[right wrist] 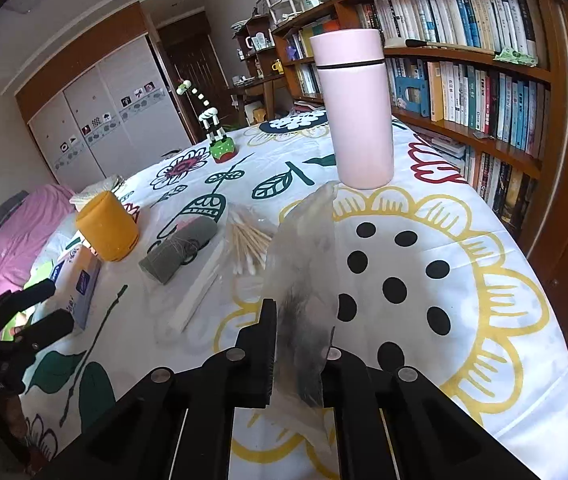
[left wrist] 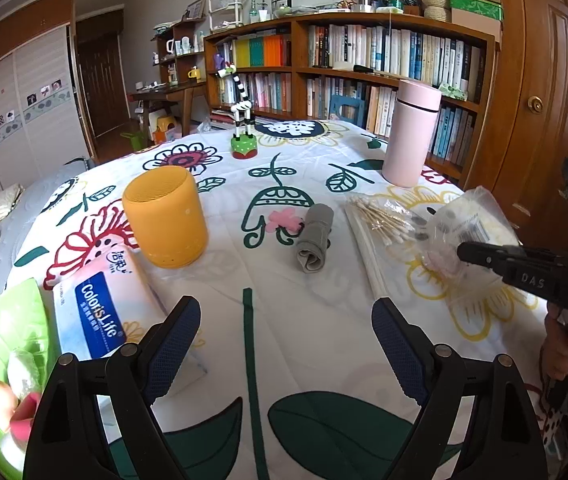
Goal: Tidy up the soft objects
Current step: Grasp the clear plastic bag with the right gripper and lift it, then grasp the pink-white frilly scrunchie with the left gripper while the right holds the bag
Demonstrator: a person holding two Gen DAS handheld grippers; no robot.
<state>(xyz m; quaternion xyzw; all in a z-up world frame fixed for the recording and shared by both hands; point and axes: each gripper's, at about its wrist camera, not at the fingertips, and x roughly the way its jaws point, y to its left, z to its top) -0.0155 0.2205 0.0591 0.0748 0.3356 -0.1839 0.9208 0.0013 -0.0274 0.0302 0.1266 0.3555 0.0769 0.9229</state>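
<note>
Contents of clear plastic bag [right wrist: 304, 280] blurred in right wrist view; dark patch inside, identity unclear. Bag's lower end hidden between fingers of right gripper [right wrist: 300, 344], which pinched it. Bag stood upright, long axis running up toward pink canister [right wrist: 358, 112], over yellow flower on tablecloth [right wrist: 504, 320]. Left gripper [left wrist: 284, 340] spread wide, nothing held. Grey rolled cloth [left wrist: 314, 236] lay mid-table, axis running away from left camera, beside cotton swabs [left wrist: 384, 220] and orange cylinder [left wrist: 166, 216].

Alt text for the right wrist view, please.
The right gripper is closed on a clear plastic bag over a floral tablecloth. Beyond it stand a pink canister, cotton swabs, a grey rolled cloth and an orange cylinder.
</note>
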